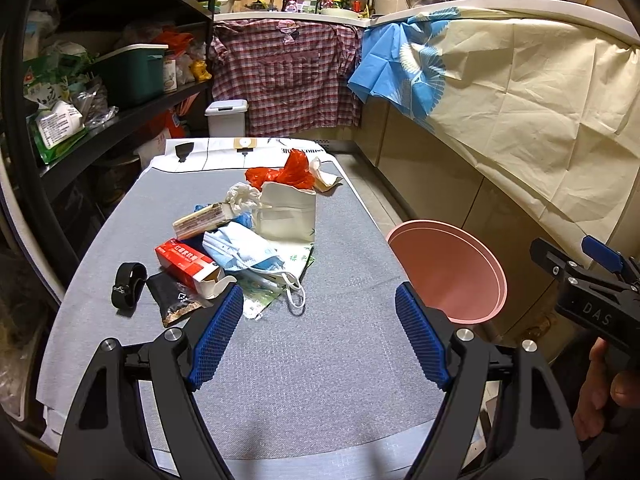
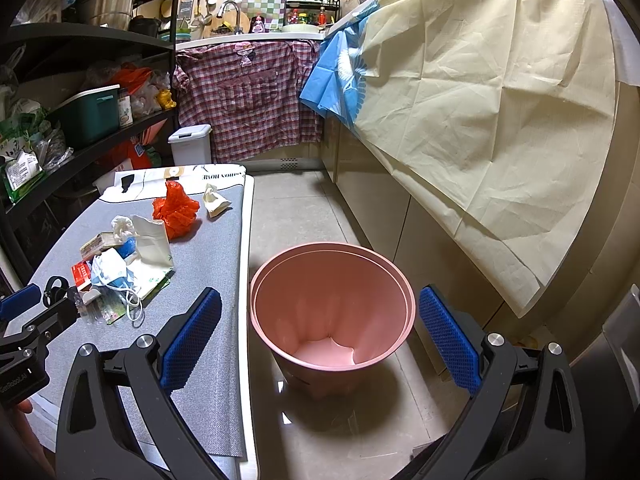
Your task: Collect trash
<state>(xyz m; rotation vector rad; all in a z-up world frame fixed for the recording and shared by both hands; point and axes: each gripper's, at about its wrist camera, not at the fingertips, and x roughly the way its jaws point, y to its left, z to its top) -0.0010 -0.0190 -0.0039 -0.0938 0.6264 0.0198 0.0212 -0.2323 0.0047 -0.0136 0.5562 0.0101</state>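
A pile of trash lies on the grey table (image 1: 320, 360): a red box (image 1: 184, 262), a blue face mask (image 1: 244, 252), a cream pouch (image 1: 288, 216), a red plastic bag (image 1: 286, 174), a black packet (image 1: 172, 300) and a black band (image 1: 128, 286). My left gripper (image 1: 320, 336) is open and empty, just short of the pile. A pink bin (image 2: 332, 308) stands on the floor right of the table, empty inside. My right gripper (image 2: 320, 340) is open and empty, over the bin's near rim. The pile also shows in the right wrist view (image 2: 128, 264).
A crumpled beige paper (image 2: 214, 200) lies at the table's far right corner. Dark shelves (image 1: 100, 92) full of goods run along the left. A white lidded bin (image 2: 191, 144) stands beyond the table. Cloth-draped cabinets (image 2: 480, 128) line the right side.
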